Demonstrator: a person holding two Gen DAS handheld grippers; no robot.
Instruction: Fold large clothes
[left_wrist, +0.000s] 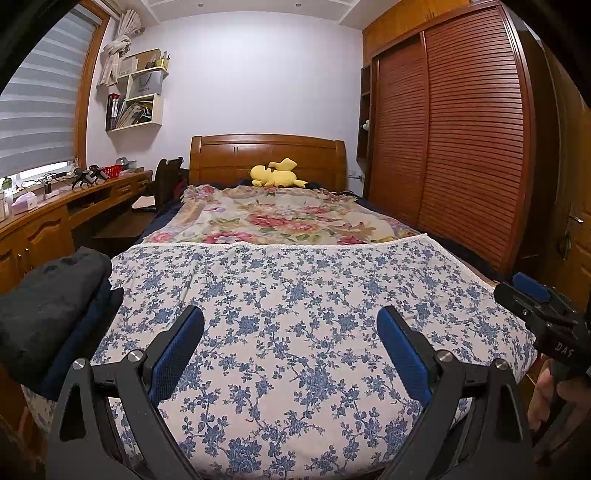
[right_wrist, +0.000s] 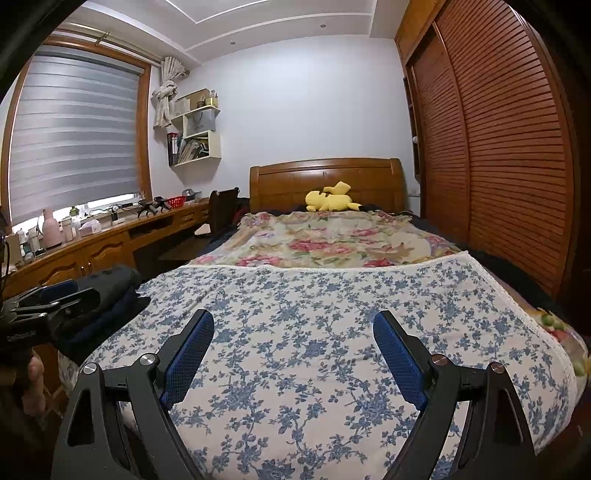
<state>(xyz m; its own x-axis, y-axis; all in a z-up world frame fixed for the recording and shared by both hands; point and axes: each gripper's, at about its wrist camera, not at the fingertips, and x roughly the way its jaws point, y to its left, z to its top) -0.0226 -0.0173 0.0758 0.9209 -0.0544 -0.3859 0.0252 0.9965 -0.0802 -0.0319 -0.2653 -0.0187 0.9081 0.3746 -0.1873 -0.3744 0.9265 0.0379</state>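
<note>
A large white cloth with a blue flower print (left_wrist: 295, 314) lies spread flat over the near end of the bed; it also shows in the right wrist view (right_wrist: 325, 325). My left gripper (left_wrist: 290, 325) is open and empty, held just above the cloth's near part. My right gripper (right_wrist: 293, 328) is open and empty, also above the cloth; it shows at the right edge of the left wrist view (left_wrist: 535, 299). A stack of folded dark clothes (left_wrist: 48, 310) sits at the bed's near left corner, seen in the right wrist view (right_wrist: 110, 295) too.
A red-flowered blanket (left_wrist: 280, 218) covers the far half of the bed, with a yellow plush toy (left_wrist: 275, 173) by the wooden headboard (left_wrist: 266, 151). A wooden desk (left_wrist: 55, 214) runs along the left wall. A slatted wardrobe (left_wrist: 461, 129) stands close on the right.
</note>
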